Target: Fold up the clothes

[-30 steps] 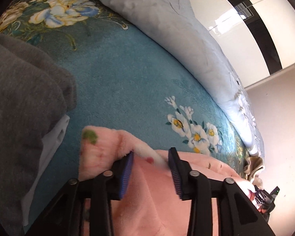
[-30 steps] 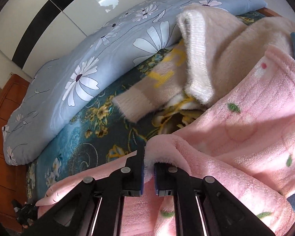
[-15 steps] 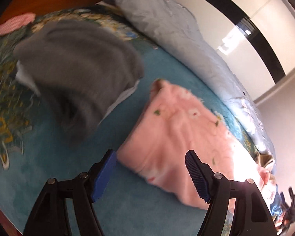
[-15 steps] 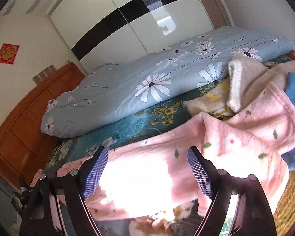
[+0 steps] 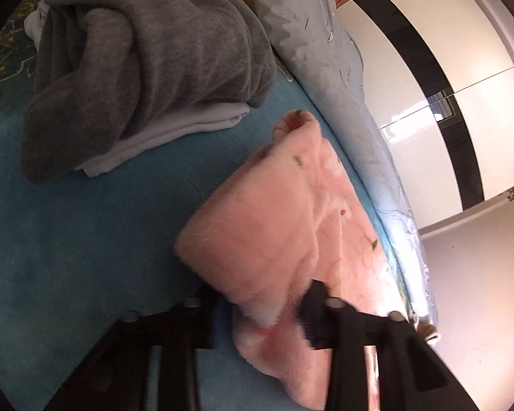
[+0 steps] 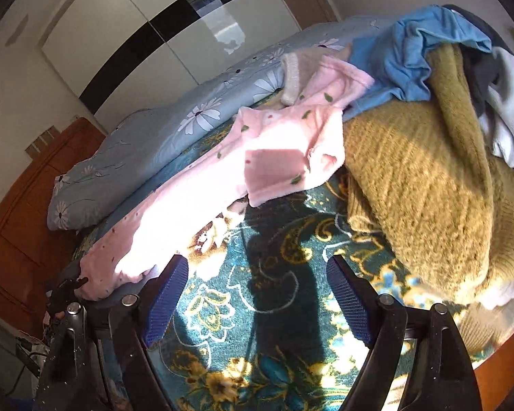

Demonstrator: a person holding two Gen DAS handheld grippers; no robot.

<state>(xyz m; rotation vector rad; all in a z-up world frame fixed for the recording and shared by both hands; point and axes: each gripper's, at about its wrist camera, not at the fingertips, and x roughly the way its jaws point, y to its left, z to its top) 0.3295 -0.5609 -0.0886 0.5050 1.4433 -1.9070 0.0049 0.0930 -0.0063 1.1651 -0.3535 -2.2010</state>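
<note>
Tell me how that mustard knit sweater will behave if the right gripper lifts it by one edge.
The mustard knit sweater looks thick and chunky, so probably heavy for its size. It lies slumped in soft folds, so likely floppy, sagging and stretching. The blue garment draped over it may drag along.

Black tool [image 6: 257,304], blue ribbed pads [image 6: 166,299]

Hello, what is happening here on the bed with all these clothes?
A person is folding clothes with two hand-held claws. The left claw has pink fleece clothing between its fingers, beside a folded grey garment. The right claw is open and holds nothing, above the bedspread, near a mustard sweater.
</note>
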